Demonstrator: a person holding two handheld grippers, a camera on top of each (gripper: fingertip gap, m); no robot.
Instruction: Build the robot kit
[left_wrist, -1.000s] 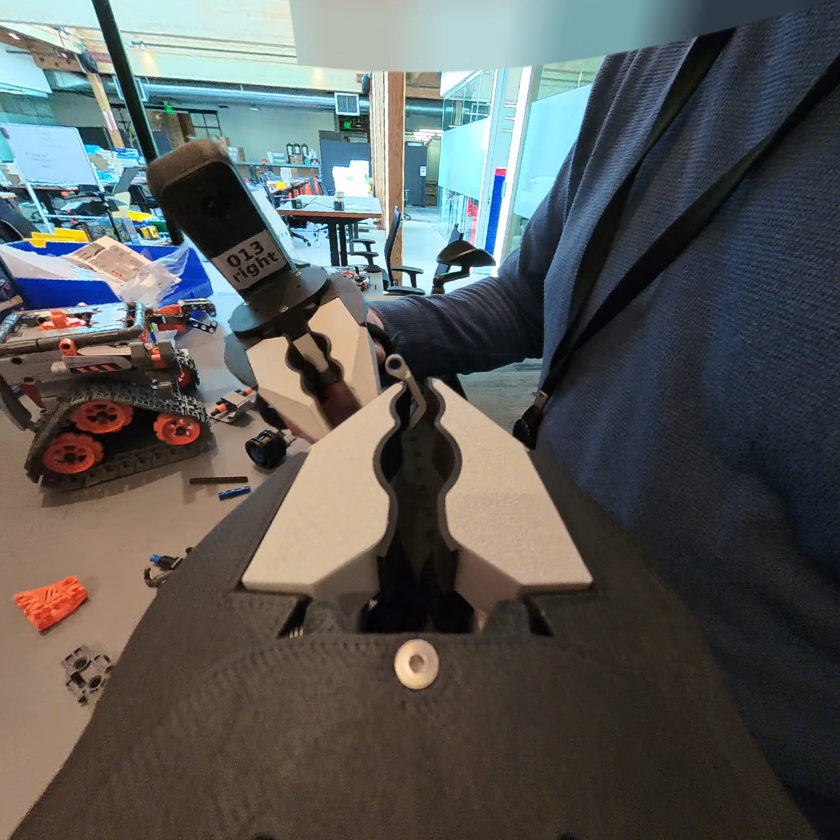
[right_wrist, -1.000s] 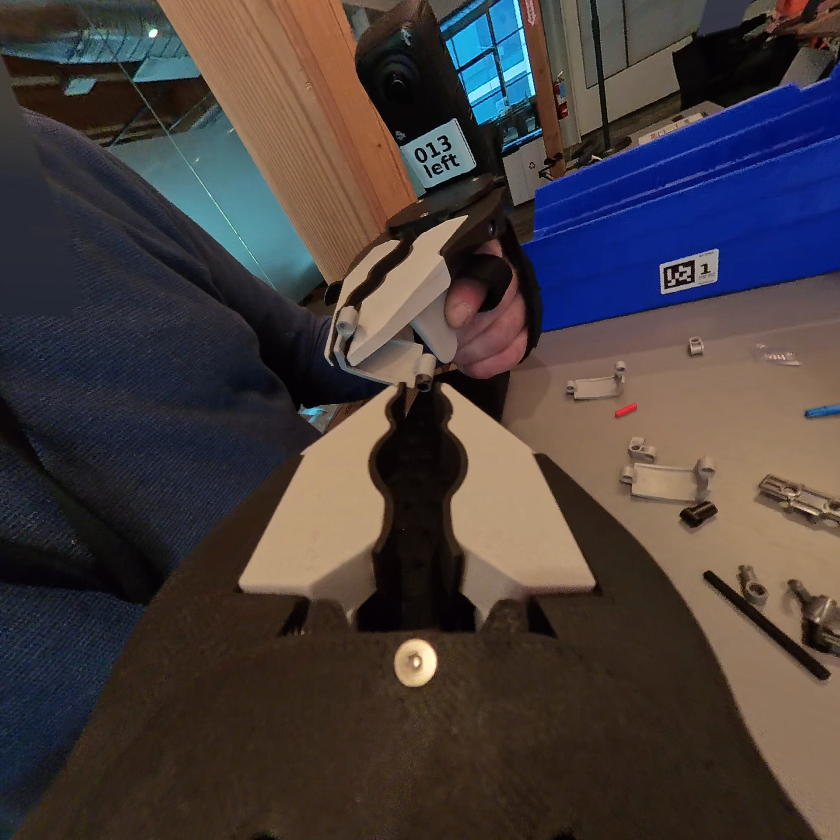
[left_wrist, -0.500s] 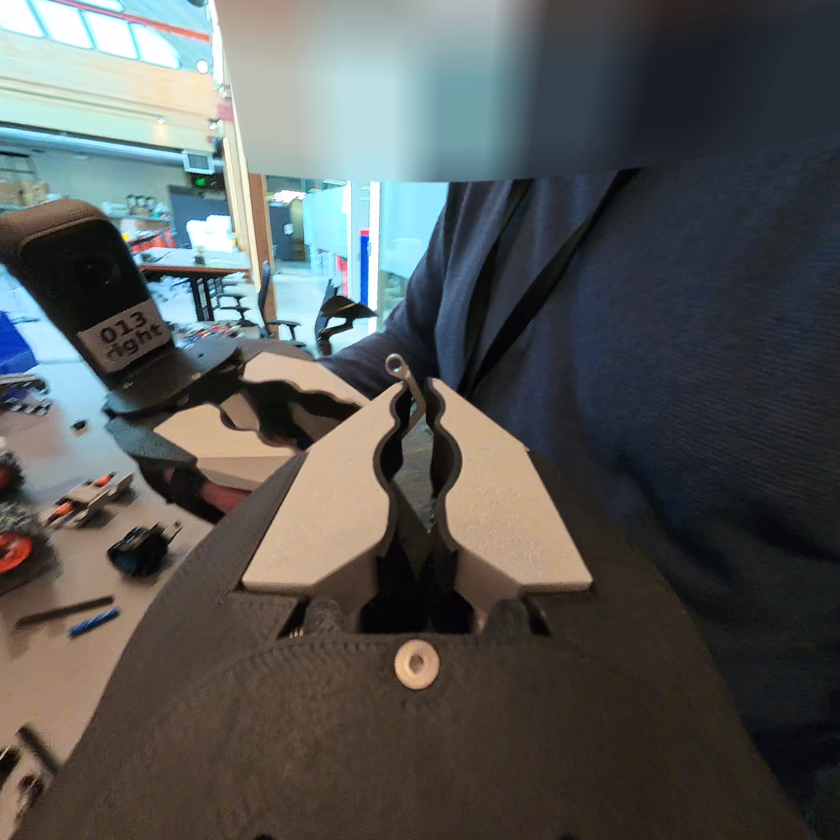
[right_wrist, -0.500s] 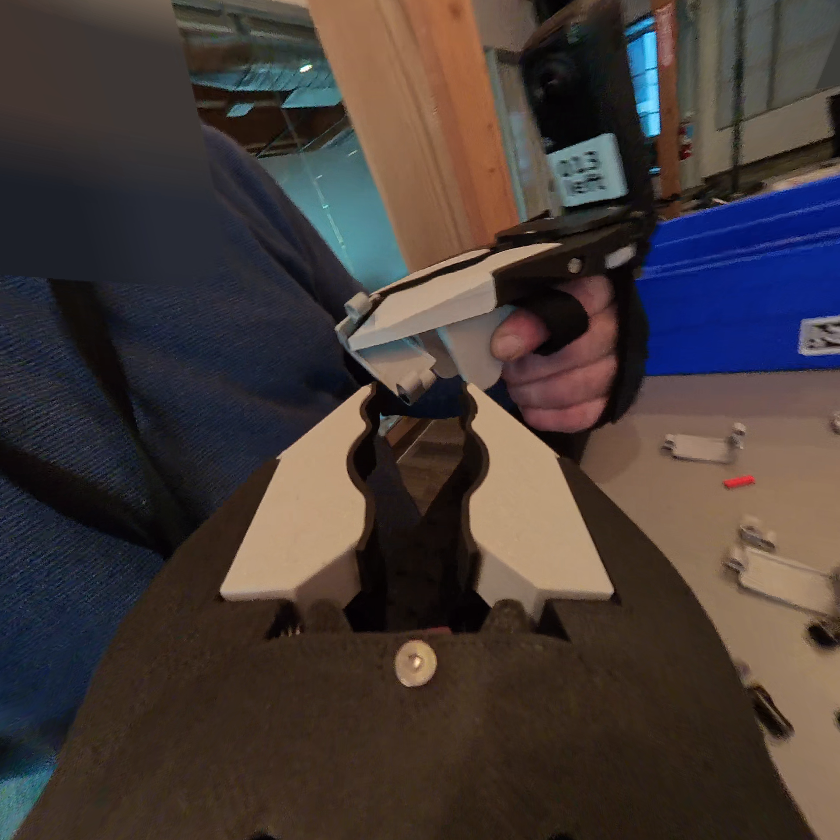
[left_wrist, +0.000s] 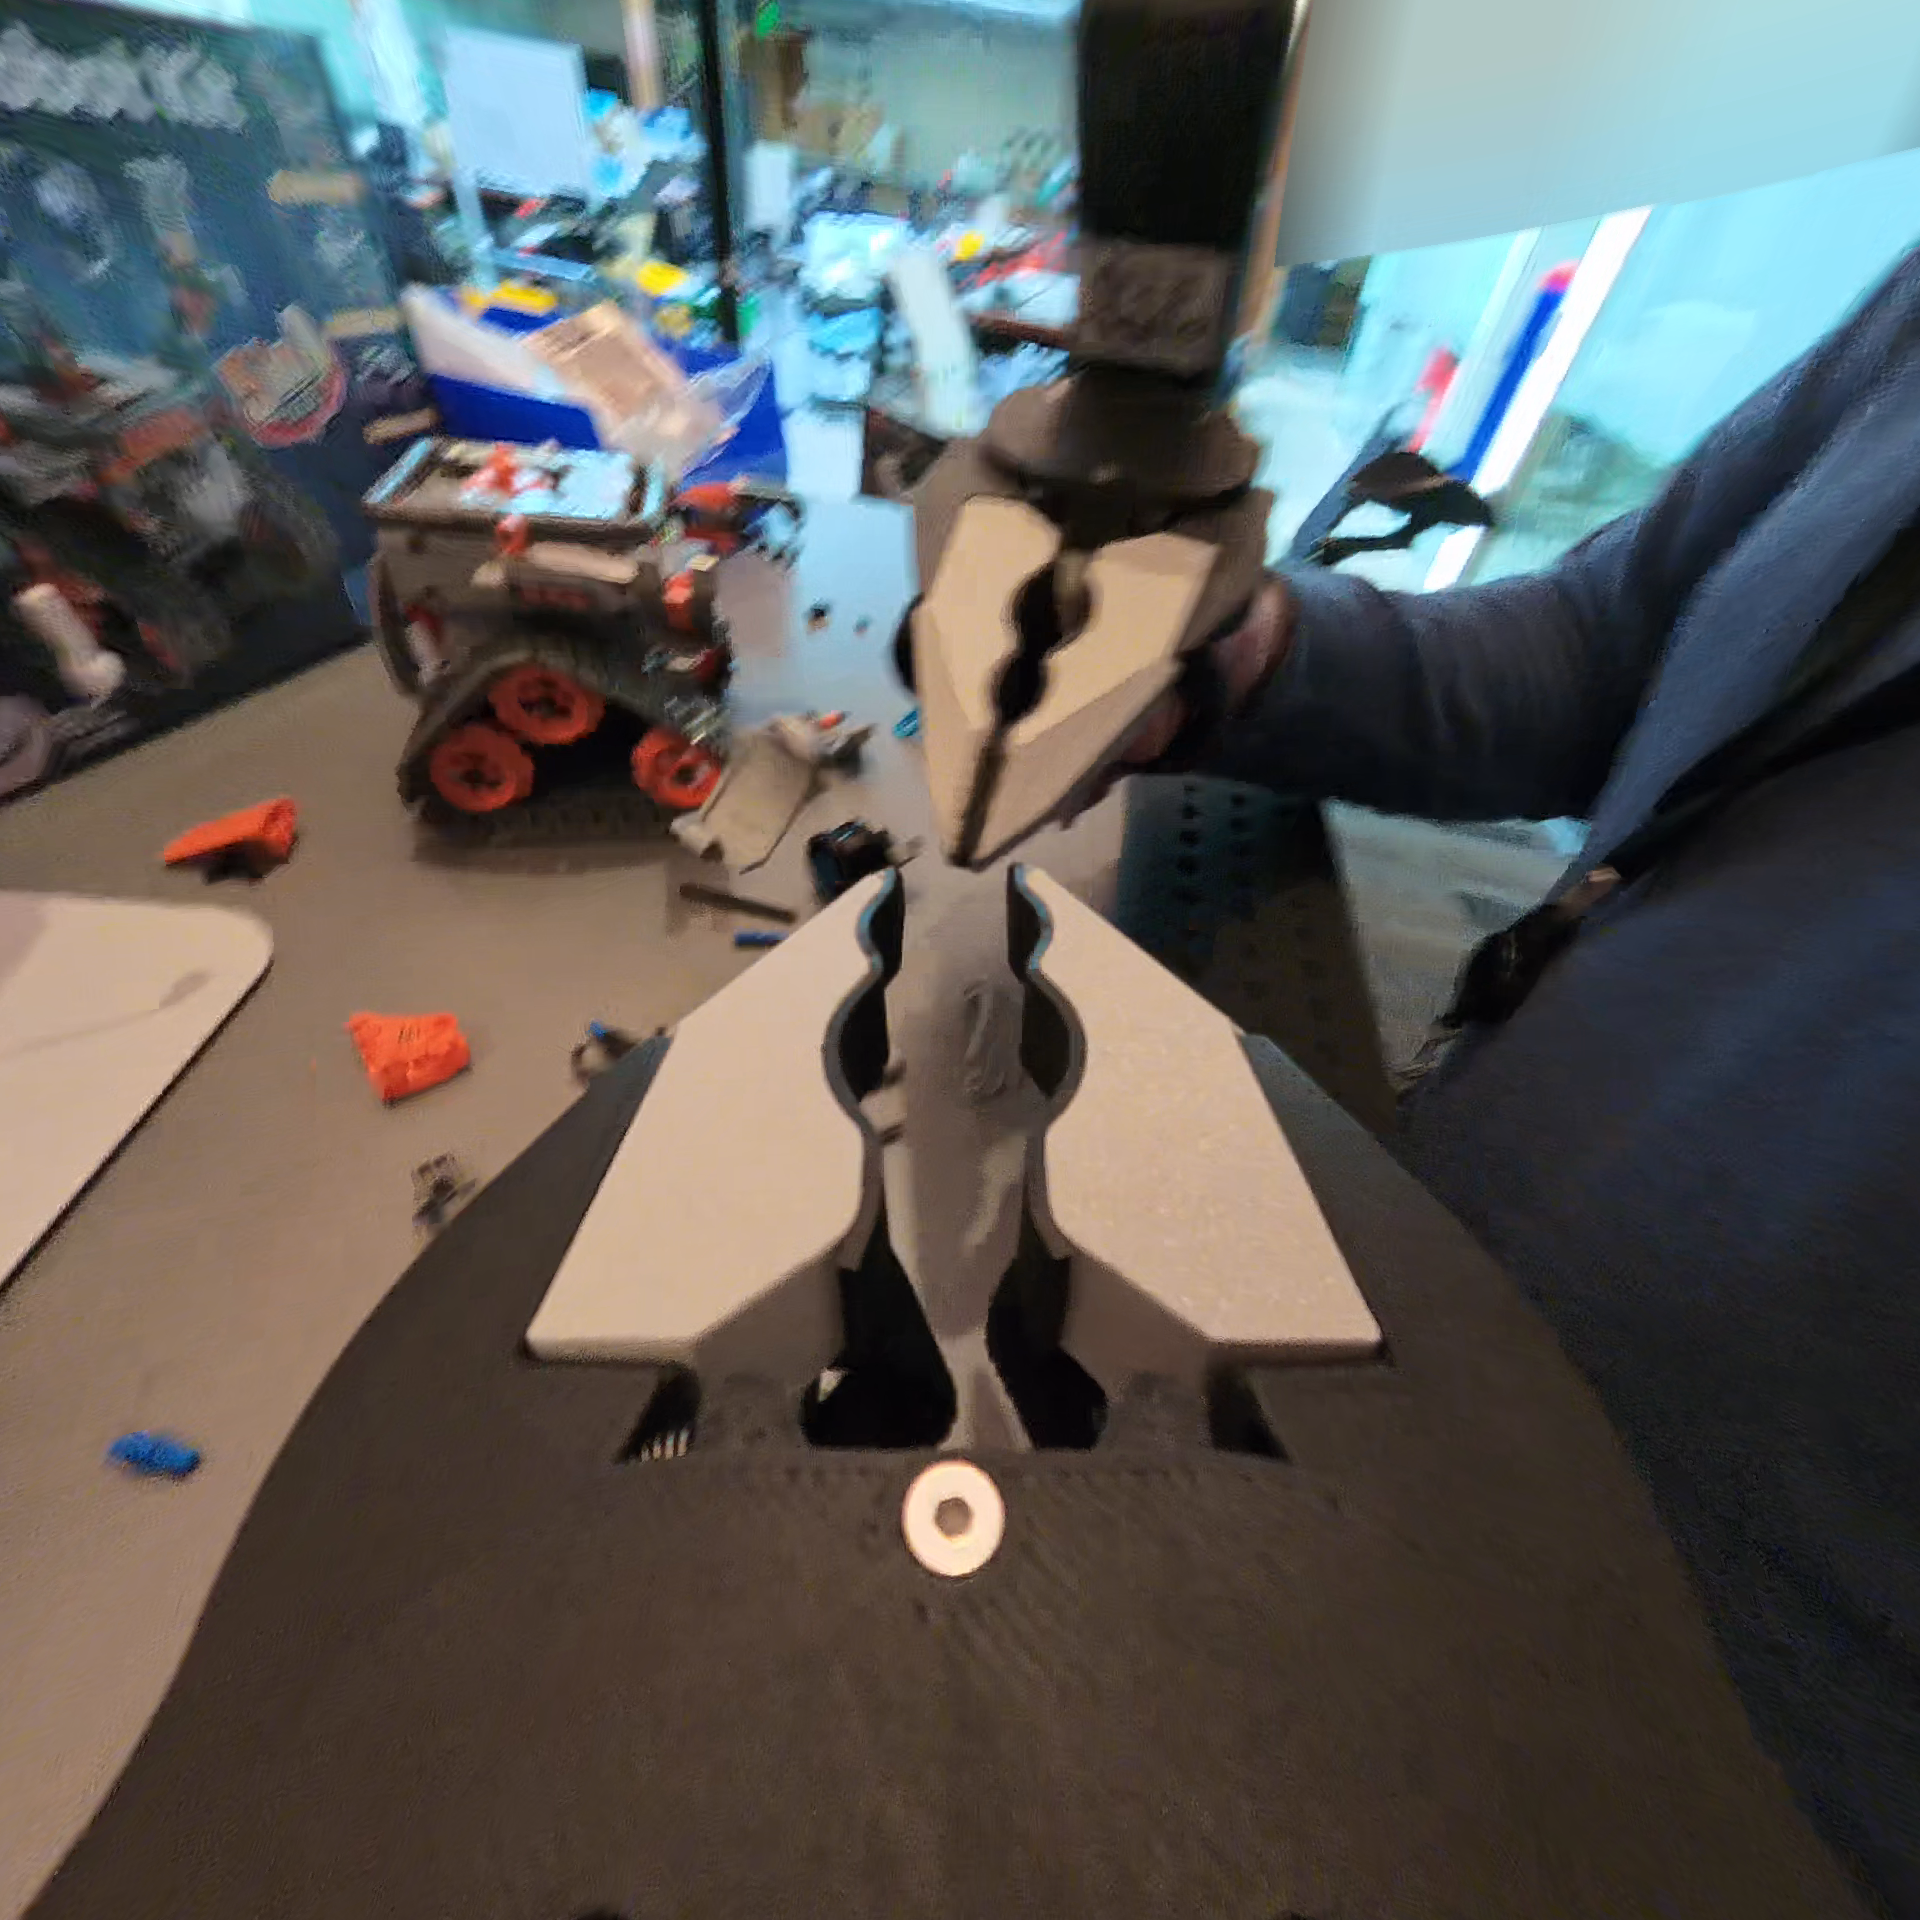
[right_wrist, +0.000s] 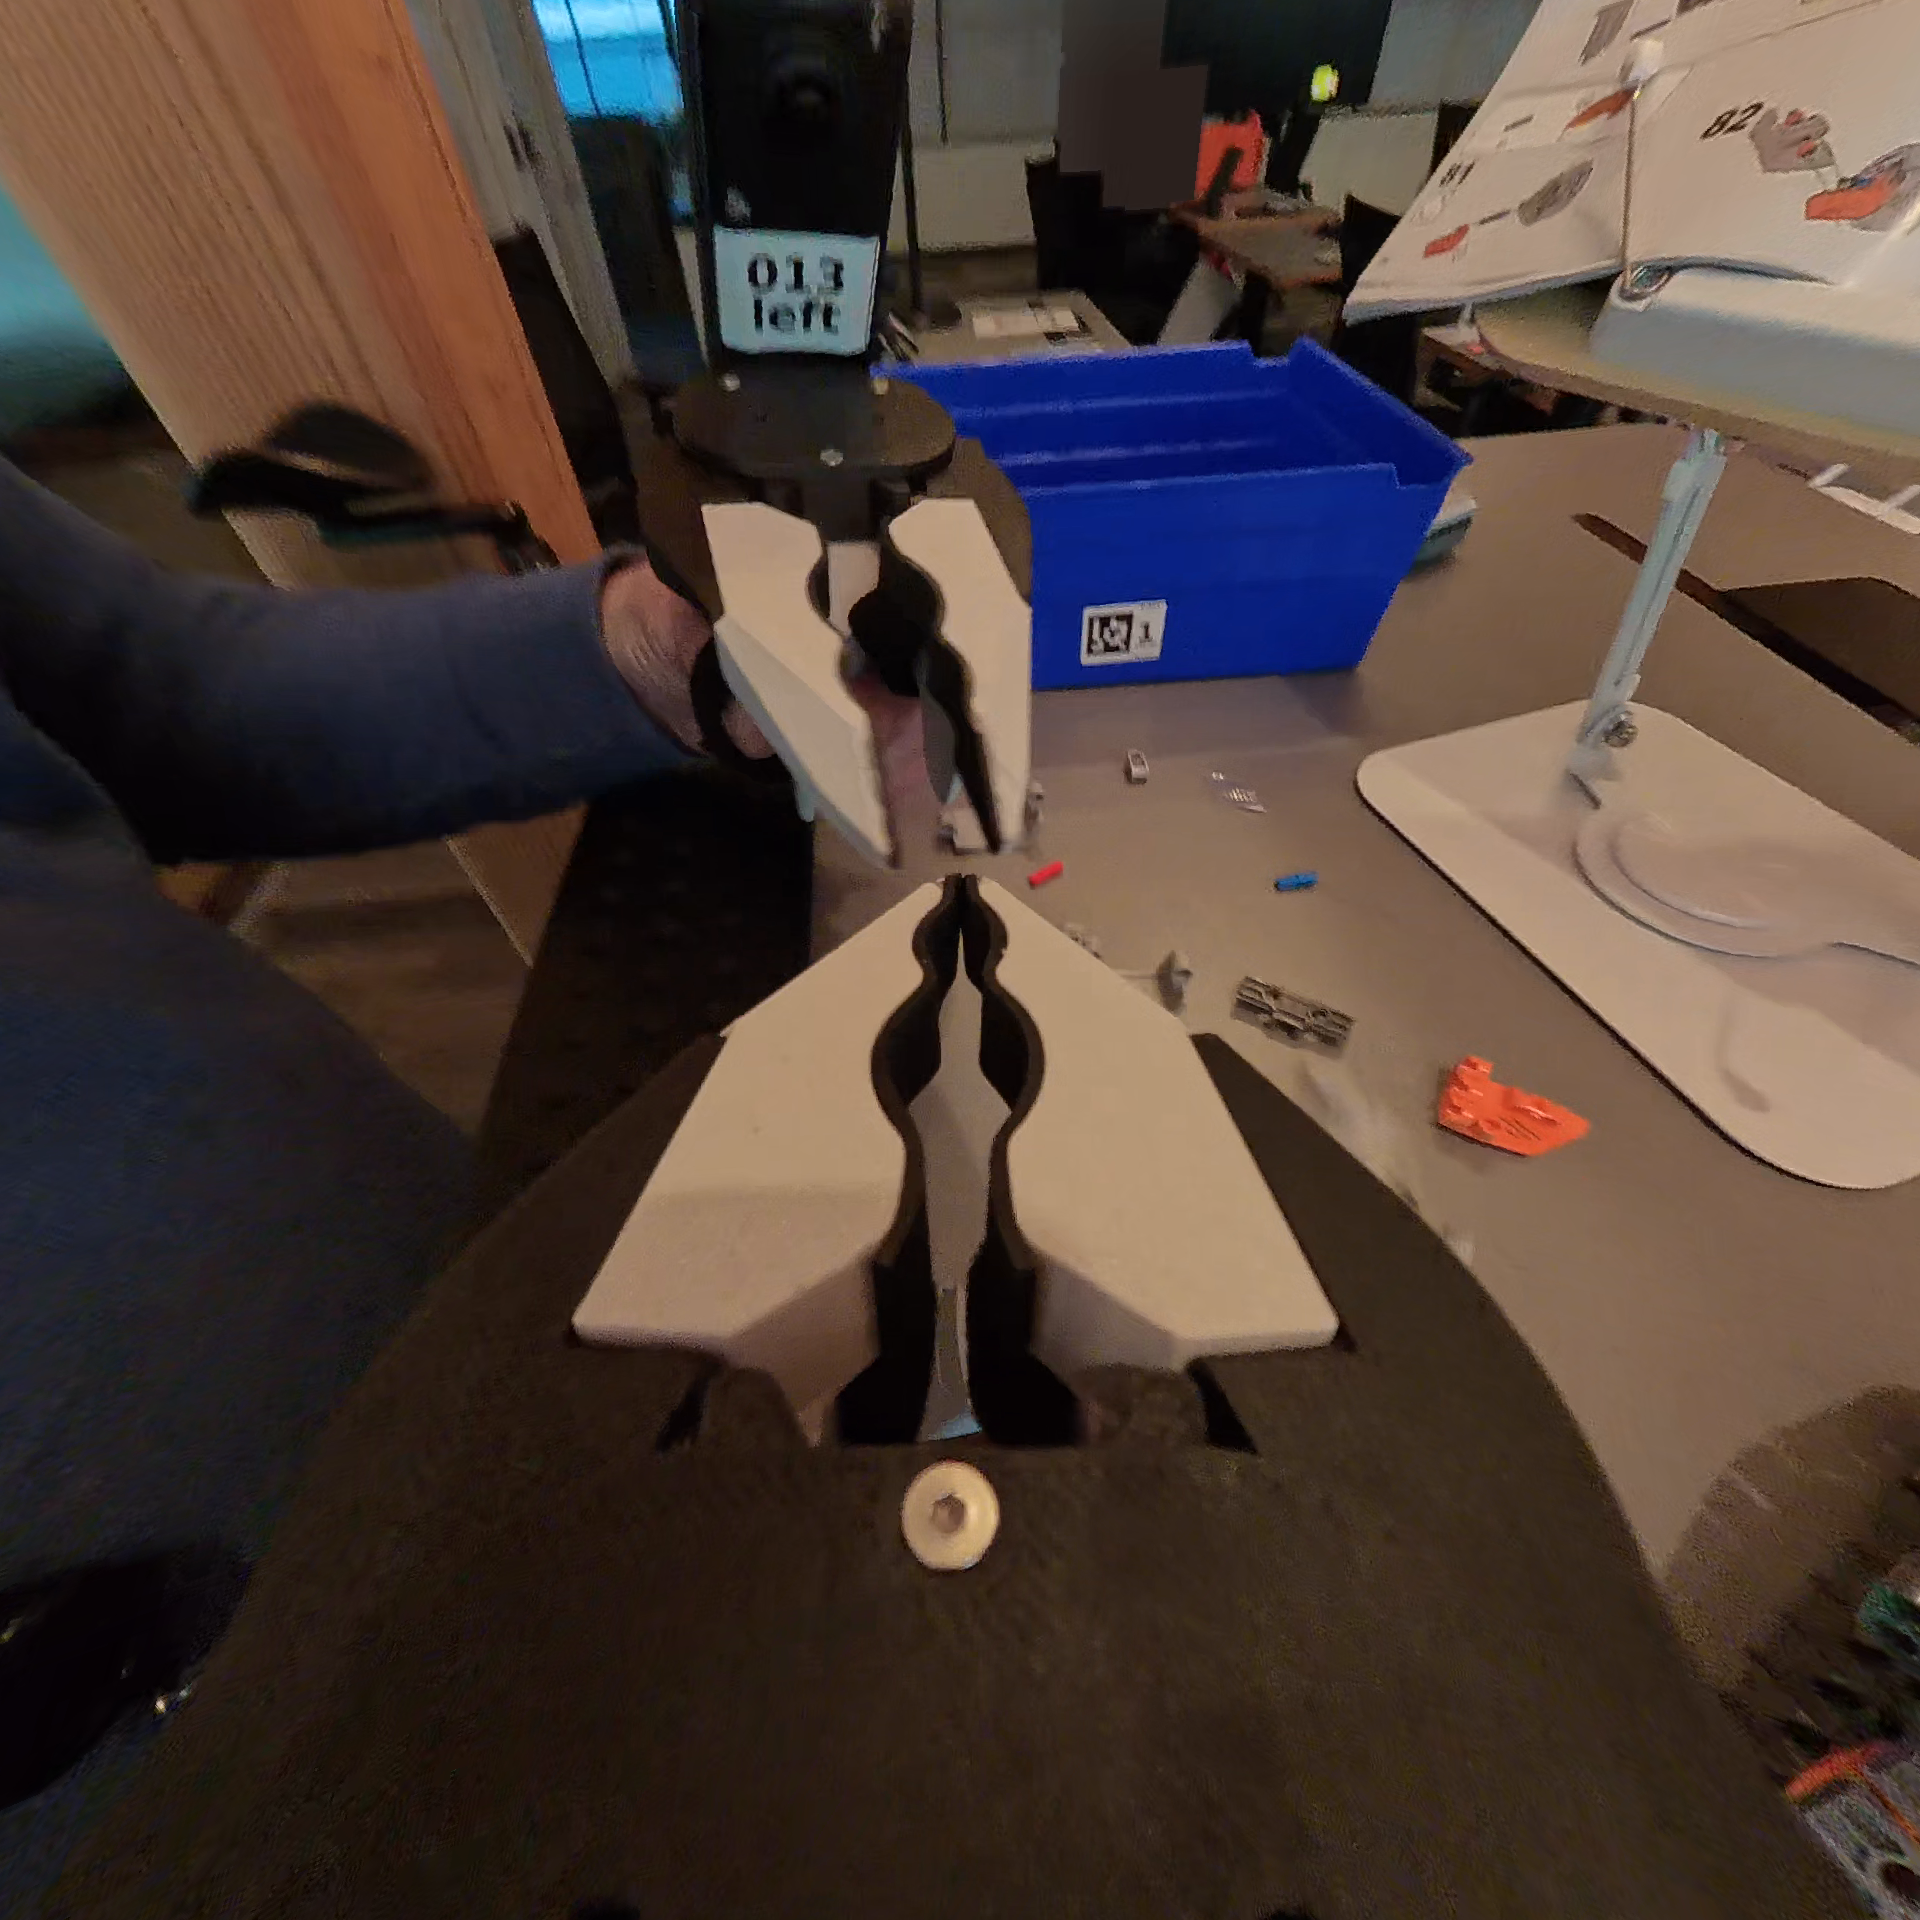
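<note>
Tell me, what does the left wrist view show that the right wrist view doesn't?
Only the left wrist view shows a tracked toy vehicle with orange wheels and a dark printed box standing beside it.

Only the right wrist view shows a blue bin with a square sticker, an open instruction booklet on a stand, and a wooden pillar.

Both show the grey table strewn with small parts, a dark blue sleeve, and the two tools nearly tip to tip: the left tool open, the right tool shut.

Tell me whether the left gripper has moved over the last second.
Yes. In the right wrist view the left gripper, earlier in front of the wooden pillar, now sits right of it, overlapping the blue bin.
</note>
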